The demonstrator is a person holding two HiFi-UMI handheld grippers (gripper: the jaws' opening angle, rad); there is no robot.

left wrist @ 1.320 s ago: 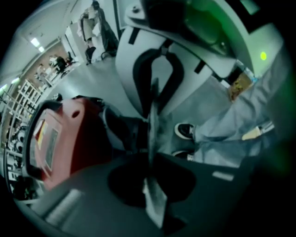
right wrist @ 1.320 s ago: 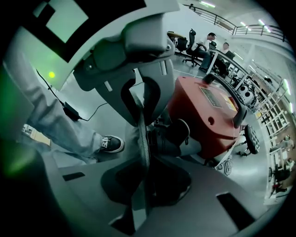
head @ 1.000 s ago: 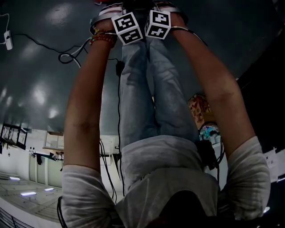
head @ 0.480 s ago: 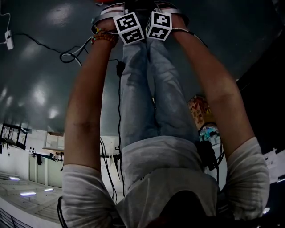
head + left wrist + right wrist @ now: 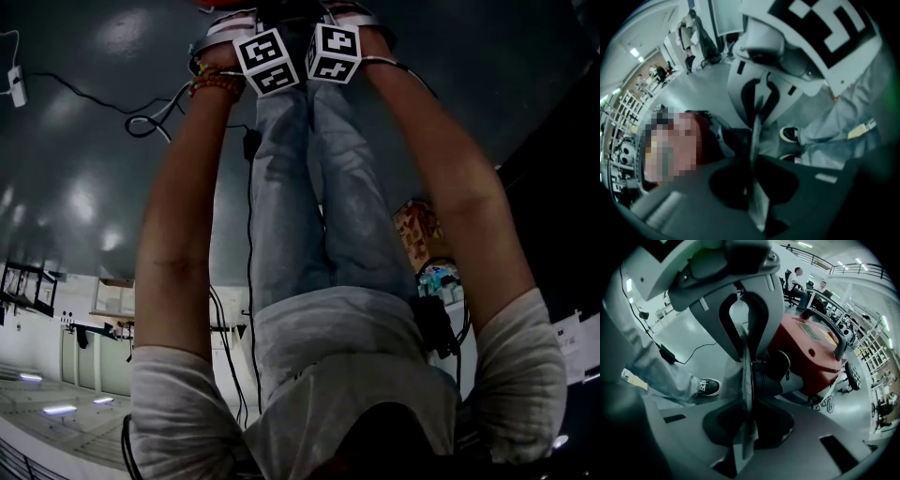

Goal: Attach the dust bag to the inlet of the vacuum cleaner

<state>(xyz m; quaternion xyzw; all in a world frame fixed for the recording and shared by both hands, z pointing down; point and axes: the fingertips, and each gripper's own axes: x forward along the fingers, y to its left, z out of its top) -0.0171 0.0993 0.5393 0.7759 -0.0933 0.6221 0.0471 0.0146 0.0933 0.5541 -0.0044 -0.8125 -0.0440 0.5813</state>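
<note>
The dust bag (image 5: 747,371), a thin grey fabric sheet, shows edge-on in both gripper views. My right gripper (image 5: 746,427) is shut on its edge. My left gripper (image 5: 754,187) is shut on the same bag (image 5: 755,140); its jaws have just closed a little further with the bag between them. Each gripper sees the other one pinching the sheet just across from it. The red vacuum cleaner (image 5: 811,352) stands on the floor right of the bag, its black inlet part (image 5: 771,376) right behind the sheet. In the head view only the two marker cubes (image 5: 272,61) (image 5: 333,52) show; the jaws are hidden.
The person's shoes (image 5: 708,386) (image 5: 791,134) stand close to the bag. A black cable with a power brick (image 5: 665,354) lies on the grey floor, and a cable loop (image 5: 141,122) and power strip (image 5: 17,84) lie to the left. People sit at desks (image 5: 797,277) far behind the vacuum.
</note>
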